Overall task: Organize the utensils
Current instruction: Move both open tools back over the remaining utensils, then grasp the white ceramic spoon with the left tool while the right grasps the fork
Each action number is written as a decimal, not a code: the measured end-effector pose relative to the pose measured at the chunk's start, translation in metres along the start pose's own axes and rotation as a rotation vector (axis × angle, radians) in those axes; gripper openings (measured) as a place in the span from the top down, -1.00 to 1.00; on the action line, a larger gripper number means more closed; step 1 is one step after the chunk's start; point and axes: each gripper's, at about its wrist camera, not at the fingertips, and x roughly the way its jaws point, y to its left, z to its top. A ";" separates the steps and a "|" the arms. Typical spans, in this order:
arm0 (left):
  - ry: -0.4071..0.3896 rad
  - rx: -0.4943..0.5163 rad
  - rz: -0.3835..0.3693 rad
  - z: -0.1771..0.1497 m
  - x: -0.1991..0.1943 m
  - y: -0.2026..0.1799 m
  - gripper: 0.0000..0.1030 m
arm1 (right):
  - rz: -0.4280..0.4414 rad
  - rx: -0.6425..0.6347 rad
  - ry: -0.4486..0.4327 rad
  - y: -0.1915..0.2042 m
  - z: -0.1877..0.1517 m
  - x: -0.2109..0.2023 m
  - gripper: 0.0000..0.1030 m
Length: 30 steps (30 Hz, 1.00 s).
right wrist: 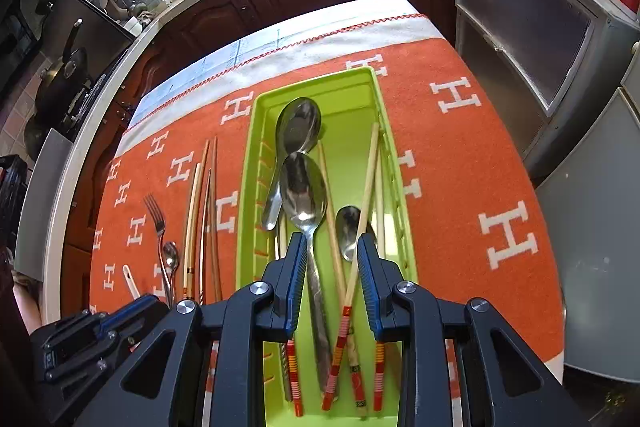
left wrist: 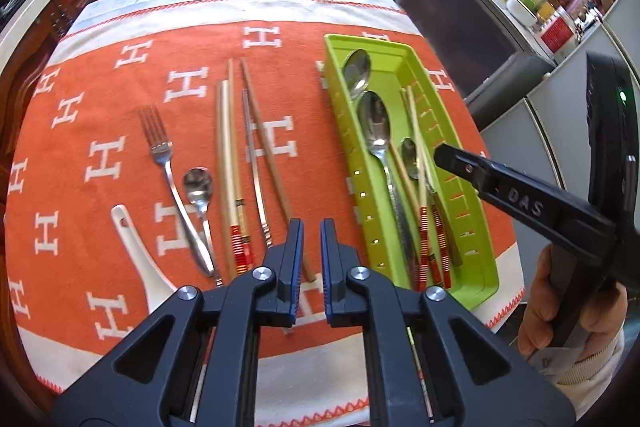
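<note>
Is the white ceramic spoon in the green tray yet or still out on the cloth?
Out. The white ceramic spoon lies on the orange cloth, left of the fork, away from the green tray.

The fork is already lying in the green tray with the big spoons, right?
Not quite. The fork is still out on the orange cloth, beside a small spoon. The green tray does hold the big spoons. The left wrist view shows it.

An orange cloth [left wrist: 120,115] patterned with white H letters carries a lime-green tray [left wrist: 404,59]. Pale chopsticks [right wrist: 370,187] end in red-and-yellow striped bands; spoons [right wrist: 302,187] are silver; a ladle-shaped spoon [left wrist: 136,251] is white.
</note>
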 end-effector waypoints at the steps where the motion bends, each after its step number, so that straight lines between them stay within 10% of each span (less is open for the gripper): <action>1: -0.004 -0.004 0.003 -0.001 -0.002 0.004 0.85 | 0.006 -0.003 0.002 0.003 -0.003 -0.001 0.49; 19: -0.106 -0.084 0.079 -0.024 -0.047 0.076 0.81 | 0.039 -0.125 -0.015 0.066 -0.042 -0.018 0.34; 24: -0.126 -0.141 0.071 -0.035 -0.053 0.104 0.38 | 0.057 -0.164 -0.017 0.085 -0.047 -0.022 0.34; 30: -0.137 -0.157 0.025 -0.045 -0.045 0.124 0.35 | 0.079 -0.216 -0.024 0.108 -0.054 -0.018 0.34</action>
